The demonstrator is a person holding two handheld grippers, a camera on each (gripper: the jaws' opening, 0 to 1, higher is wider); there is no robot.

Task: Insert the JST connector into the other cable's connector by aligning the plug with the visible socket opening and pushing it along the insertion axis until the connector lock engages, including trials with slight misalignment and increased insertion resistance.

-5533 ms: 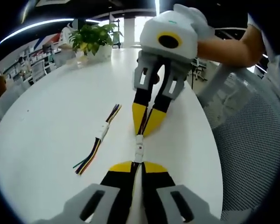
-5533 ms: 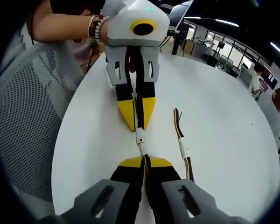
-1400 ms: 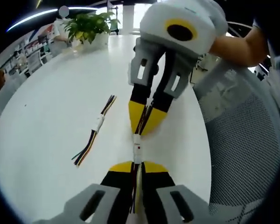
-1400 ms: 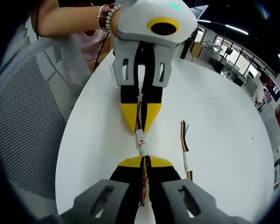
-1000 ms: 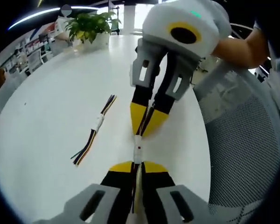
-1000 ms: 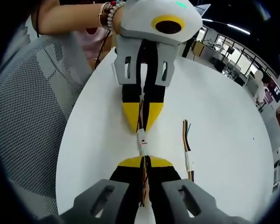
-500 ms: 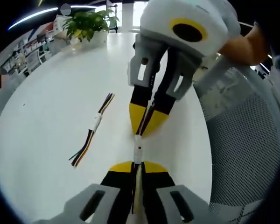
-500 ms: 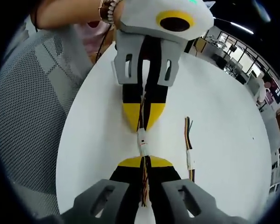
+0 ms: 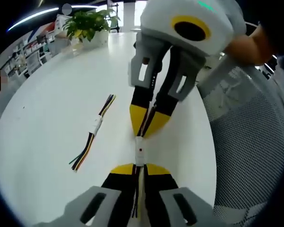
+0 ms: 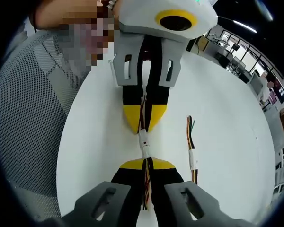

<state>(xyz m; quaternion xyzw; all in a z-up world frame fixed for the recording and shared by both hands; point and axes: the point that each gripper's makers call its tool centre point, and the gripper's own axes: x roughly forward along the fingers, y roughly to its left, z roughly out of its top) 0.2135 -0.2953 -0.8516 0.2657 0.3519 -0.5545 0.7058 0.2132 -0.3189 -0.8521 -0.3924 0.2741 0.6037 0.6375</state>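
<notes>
Centrally, mated connectors (image 9: pixel 139 150), both fingers (image 9: pixel 125 169) clamping cables, white table (image 9: pixel 52 113)

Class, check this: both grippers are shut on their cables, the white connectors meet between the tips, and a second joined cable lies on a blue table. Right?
Not quite. The table is white, not blue, as the left gripper view shows. The rest holds: left gripper, right gripper, white connectors, second joined cable.

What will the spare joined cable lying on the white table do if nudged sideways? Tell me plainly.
The spare cable looks thin and light, so it would probably slide across the smooth white table rather than roll. Its loose coloured wire ends fan out, so they are likely floppy and would trail or bend. The small white connector block at its middle seems the only stiff part.
</notes>
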